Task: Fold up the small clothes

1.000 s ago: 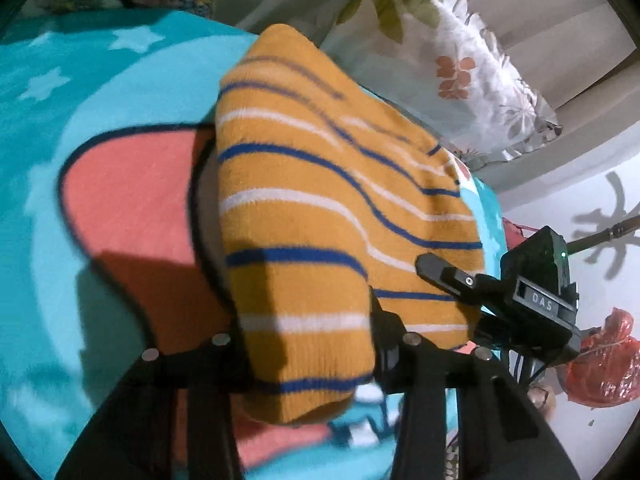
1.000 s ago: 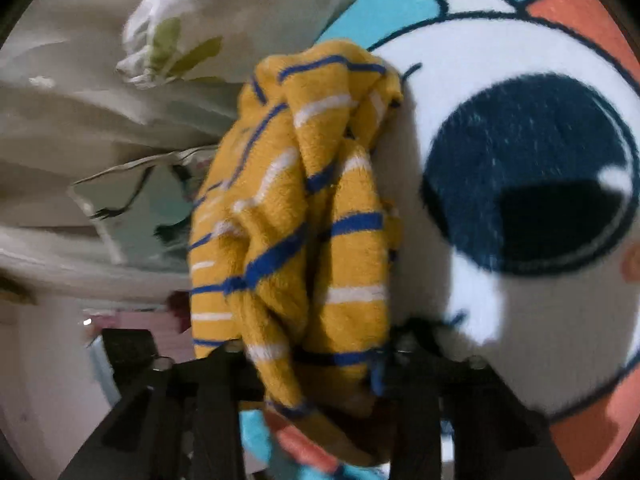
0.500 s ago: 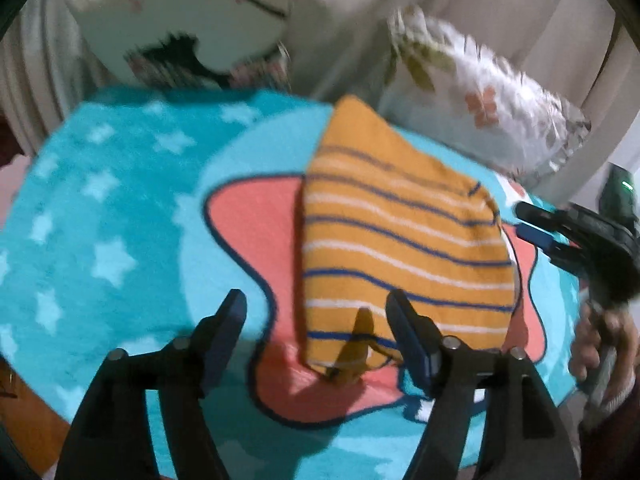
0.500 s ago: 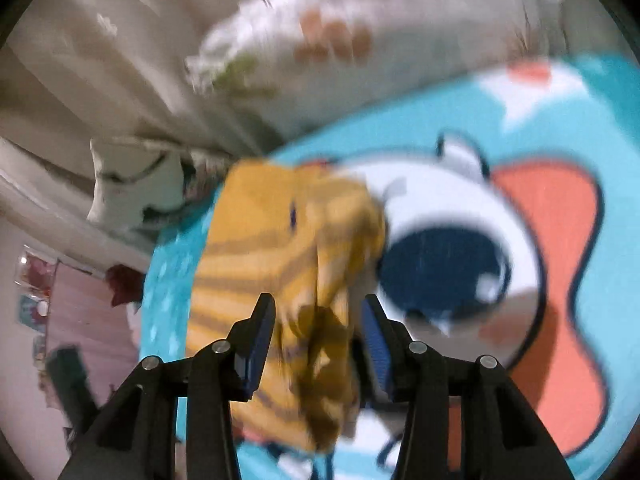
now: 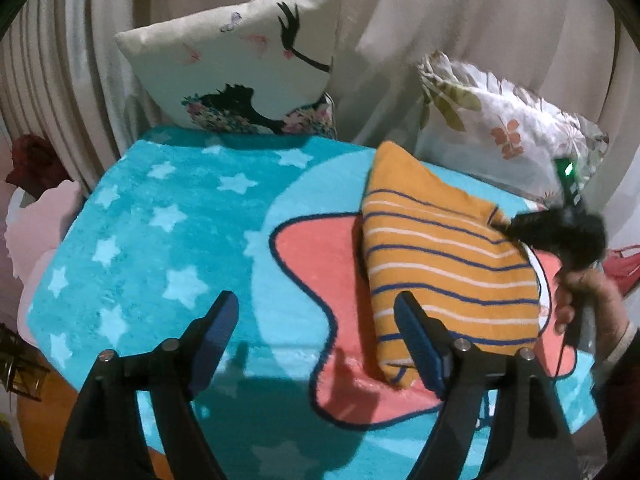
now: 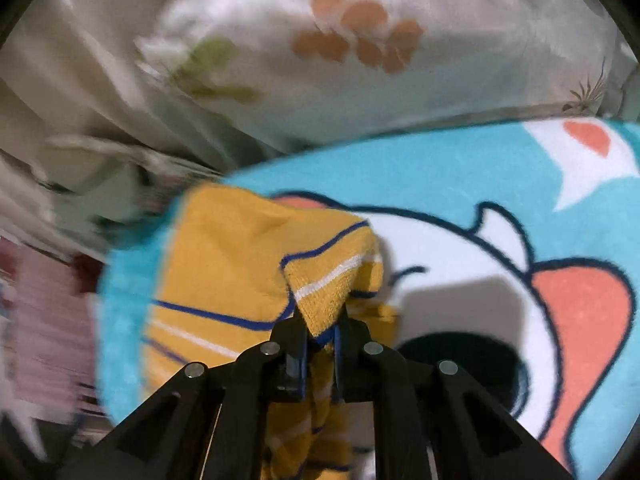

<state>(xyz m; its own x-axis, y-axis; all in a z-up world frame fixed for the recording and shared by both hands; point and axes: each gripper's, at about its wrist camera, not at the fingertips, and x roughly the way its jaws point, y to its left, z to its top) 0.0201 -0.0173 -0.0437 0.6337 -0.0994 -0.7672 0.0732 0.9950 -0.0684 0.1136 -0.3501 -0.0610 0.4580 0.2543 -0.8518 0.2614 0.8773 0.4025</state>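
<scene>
Mid-fold, right gripper pinches the sweater's edge on the blanket; left gripper hangs wide, empty. Next, likely: carry that edge across.

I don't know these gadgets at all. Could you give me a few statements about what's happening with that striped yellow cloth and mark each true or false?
1. The right gripper has its jaws shut on a fold of the striped garment. True.
2. The left gripper also clamps the garment. False: its jaws stand wide open and hold nothing.
3. The garment lies on a cartoon-print blanket. True.
4. The garment is plain green. False: it is mustard yellow with blue and white stripes.
5. Two cushions stand behind the blanket. True.
</scene>
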